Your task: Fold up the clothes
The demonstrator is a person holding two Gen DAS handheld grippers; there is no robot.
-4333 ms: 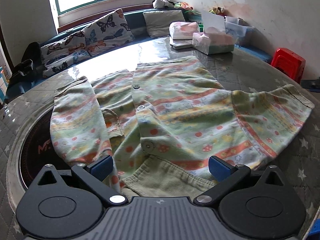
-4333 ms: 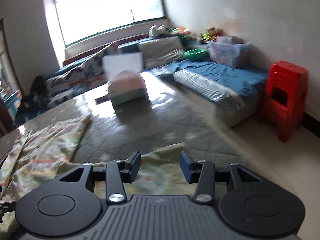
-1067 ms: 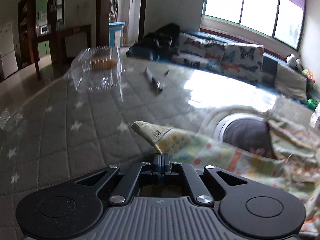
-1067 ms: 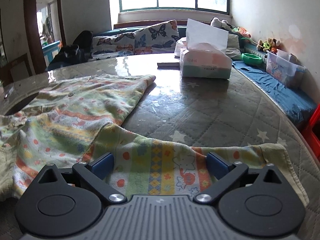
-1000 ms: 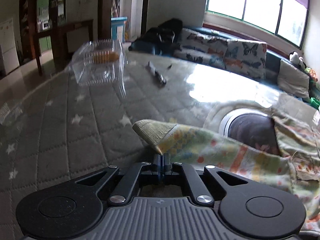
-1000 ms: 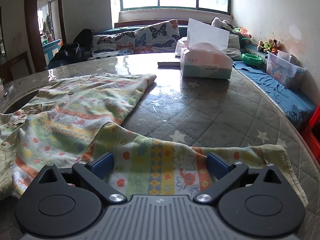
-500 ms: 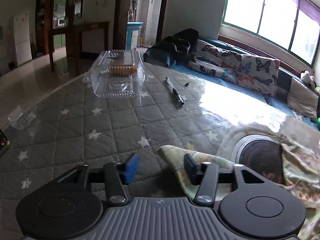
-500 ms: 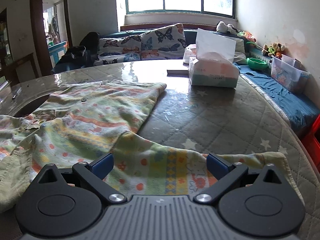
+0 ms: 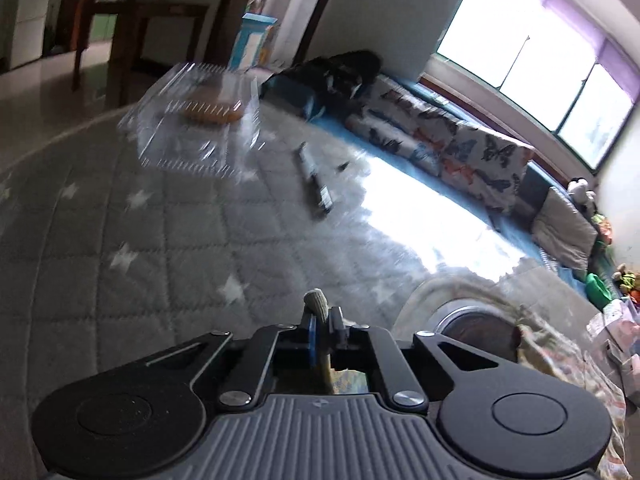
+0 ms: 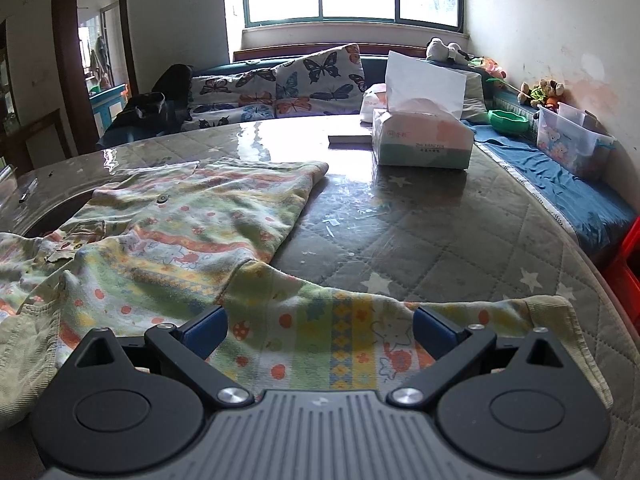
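Left gripper [image 9: 323, 334]: jaws drawn nearly together, pinching a ribbed cuff [image 9: 317, 303] that pokes up between the 2 fingers. Patterned cloth trails down under the tool. Likely gripped at the cuff because that edge steers the whole sleeve. Left view is blurred, tilted; tool appears to be in motion.

Right gripper [image 10: 320, 326]: jaws spread wide, nothing between them. It hovers low over the right sleeve [image 10: 360, 336], which lies flat and stretched sideways toward the table [image 10: 440, 232] edge, ribbed cuff end at far right. Whether the fingers touch the cloth, cannot tell.

Shirt [image 10: 192, 224]: buttoned, printed, spread front-up across the left half of the table, body roughly flat, hem toward the window. Some rumpling near the collar and pocket side. Part of it drapes over a round inset [image 9: 472, 322] in the tabletop.

Judgement: a sleeve fold is in hand, left sleeve held for carrying across the body. Right sleeve's lie fits either laid out ready for folding or just smoothed.

Clutter: tissue box [image 10: 420, 140] and clear box [image 9: 196, 120], both well apart from the shirt; pen [image 9: 316, 184] beyond the left tool.
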